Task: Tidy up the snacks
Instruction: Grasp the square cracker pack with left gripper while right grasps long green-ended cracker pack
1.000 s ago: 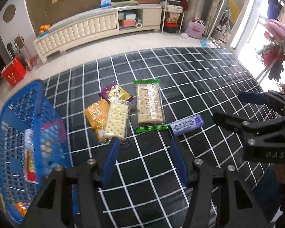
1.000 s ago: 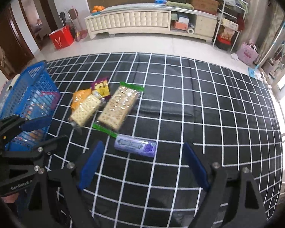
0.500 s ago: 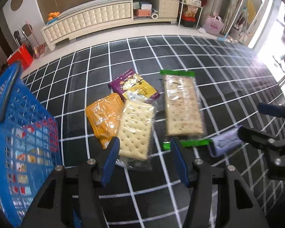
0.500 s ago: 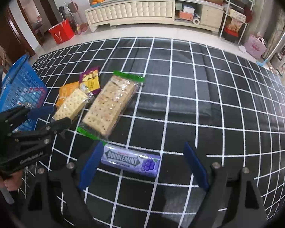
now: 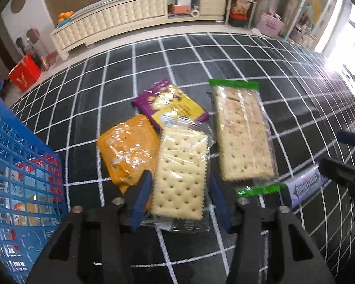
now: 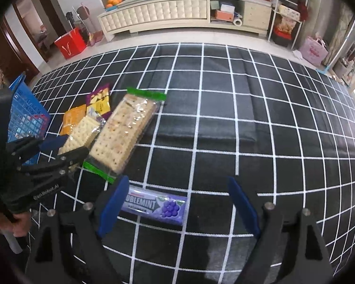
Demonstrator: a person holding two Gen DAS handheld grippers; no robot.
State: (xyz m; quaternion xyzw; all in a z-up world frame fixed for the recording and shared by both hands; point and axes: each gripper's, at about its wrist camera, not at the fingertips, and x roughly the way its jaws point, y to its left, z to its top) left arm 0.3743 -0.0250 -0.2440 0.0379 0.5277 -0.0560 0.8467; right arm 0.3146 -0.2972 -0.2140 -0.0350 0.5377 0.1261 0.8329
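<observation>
Black white-grid mat; left gripper jaws closing around cracker pack; right gripper jaws spread.

Right tool open, lower frame, astride purple gum pack on checked table. Left tool lower left at small cracker packet; blue basket far left.

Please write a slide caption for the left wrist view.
Left claw straddles a clear-wrapped square cracker pack beside a blue plastic basket.
</observation>
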